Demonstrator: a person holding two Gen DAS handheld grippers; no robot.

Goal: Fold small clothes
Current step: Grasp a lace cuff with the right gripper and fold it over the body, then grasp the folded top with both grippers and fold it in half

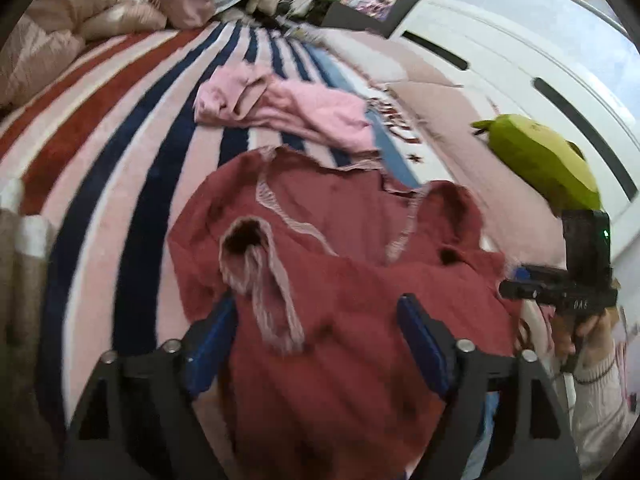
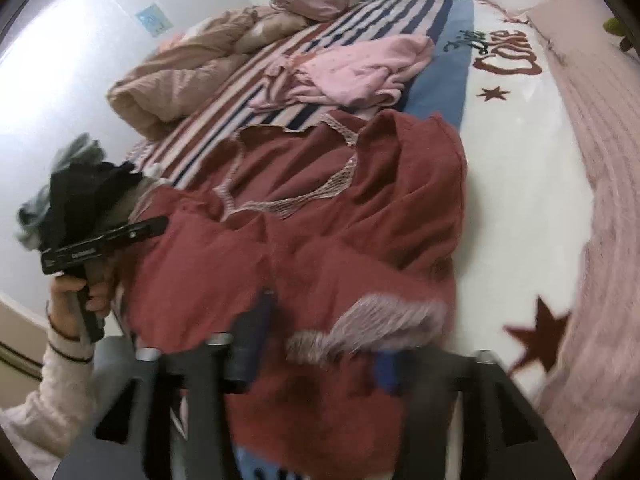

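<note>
Striped bedspread [image 1: 120, 128] in red, navy and pale pink across a bed, with a blue band, dark red lettering and stars toward its right side. Far left, at the back: rumpled beige-pink quilt [image 1: 52, 36] bunched against the wall. Behind it, a heap of mixed fabric and clutter, too blurred to sort out.

Centre, further back on the stripes: crumpled pink garment [image 1: 280, 108], lying apart from the nearer one.

Centre foreground: dark red garment [image 1: 340, 280] spread loosely over the bed's near part, wrinkled, inside seams showing as pale pink stitching, one pale knitted cuff [image 1: 260, 288] lying on top of it. Near hem reaching down between both sets of fingers.

Left gripper [image 1: 316, 340]: blue-padded fingers [image 1: 212, 340] standing wide, one on each side of the red cloth, pads not pressing it; released. From the right wrist view, seen at the left edge, gripped by a hand [image 2: 80, 292] in a cream sleeve.

Right gripper [image 2: 320, 344]: fingers partly apart over the red garment's lower edge, beside a pale cuff; motion blur thick here, no pinch visible, cloth lying slack between the pads; let go.

Right side: green plush toy [image 1: 548, 164] on the bed near a white slatted bed frame [image 1: 500, 60], above the hand [image 1: 588, 328] holding the right tool.
</note>
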